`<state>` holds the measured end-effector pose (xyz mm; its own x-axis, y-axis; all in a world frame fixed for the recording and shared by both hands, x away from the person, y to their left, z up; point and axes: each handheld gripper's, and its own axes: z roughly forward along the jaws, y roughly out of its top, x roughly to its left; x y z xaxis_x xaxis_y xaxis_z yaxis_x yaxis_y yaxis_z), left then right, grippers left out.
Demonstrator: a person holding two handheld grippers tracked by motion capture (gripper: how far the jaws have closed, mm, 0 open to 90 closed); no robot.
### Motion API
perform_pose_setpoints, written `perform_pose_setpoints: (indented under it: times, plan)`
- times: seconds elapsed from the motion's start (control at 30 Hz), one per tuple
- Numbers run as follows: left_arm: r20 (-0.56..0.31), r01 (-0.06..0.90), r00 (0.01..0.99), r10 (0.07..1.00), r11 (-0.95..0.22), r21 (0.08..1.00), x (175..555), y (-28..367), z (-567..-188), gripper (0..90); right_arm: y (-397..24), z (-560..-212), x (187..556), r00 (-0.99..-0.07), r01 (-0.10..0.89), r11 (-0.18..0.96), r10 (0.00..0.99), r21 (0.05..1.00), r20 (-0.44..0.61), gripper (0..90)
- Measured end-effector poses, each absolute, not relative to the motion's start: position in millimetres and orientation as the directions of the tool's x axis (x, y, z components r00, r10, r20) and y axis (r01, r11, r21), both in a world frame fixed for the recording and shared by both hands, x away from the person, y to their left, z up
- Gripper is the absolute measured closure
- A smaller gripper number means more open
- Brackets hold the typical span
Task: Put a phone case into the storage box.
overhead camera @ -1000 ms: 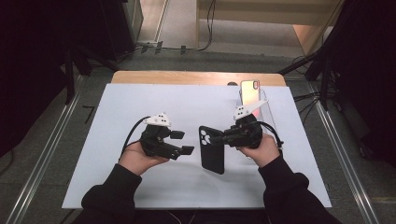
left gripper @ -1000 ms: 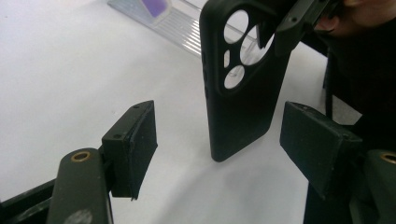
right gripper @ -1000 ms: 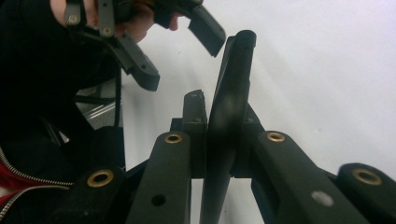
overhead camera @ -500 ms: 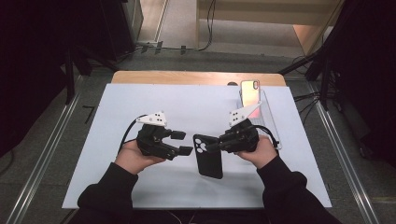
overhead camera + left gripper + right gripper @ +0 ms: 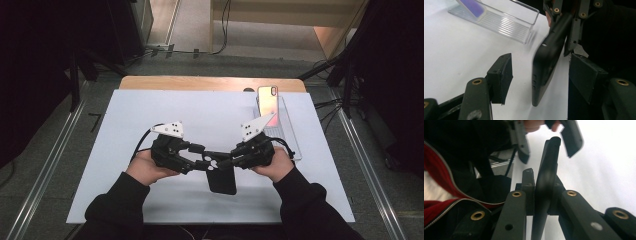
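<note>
A black phone case (image 5: 222, 180) hangs above the white mat, and my right gripper (image 5: 226, 162) is shut on its upper part. The right gripper view shows both pads pressed on the case (image 5: 545, 195) by my right gripper (image 5: 542, 182). My left gripper (image 5: 206, 161) faces it from the left. The left gripper's (image 5: 541, 66) jaws have just been closing, with the case's (image 5: 546, 62) end between them. Gaps remain on both sides, so the pads (image 5: 502, 72) do not touch it.
A phone with a pink-orange screen (image 5: 268, 99) leans in a clear stand (image 5: 285, 130) at the mat's far right; the stand (image 5: 506, 21) also appears in the left gripper view. The white mat (image 5: 150, 115) covers the table. A red-lined jacket (image 5: 444, 195) is close behind.
The right gripper has brought the case a little left and toward the near edge. Its end now sits between the left gripper's jaws, which have narrowed.
</note>
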<state>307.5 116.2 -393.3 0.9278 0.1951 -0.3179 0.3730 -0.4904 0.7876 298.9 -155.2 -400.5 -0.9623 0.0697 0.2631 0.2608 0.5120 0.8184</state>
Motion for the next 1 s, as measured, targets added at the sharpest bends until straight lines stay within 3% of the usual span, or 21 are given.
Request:
perform_pose_setpoints:
  times: [0.47,0.83,1.0]
  plan:
    - [-0.301,0.286,0.952,0.058,-0.523,0.803,299.3,115.8,-394.9,76.3,-154.4,-401.0,297.8,-0.962,0.234,0.507,0.000,0.830,0.272,77.5]
    - [-0.301,0.281,0.952,0.051,-0.537,0.796,300.2,115.7,-394.2,77.6,-154.5,-405.2,301.3,-0.949,0.277,0.504,0.007,0.818,0.317,74.4]
    - [-0.317,0.300,0.946,0.062,-0.534,0.791,299.8,118.5,-390.2,77.7,-161.1,-404.8,300.1,-0.941,0.312,0.466,0.028,0.828,0.339,58.7]
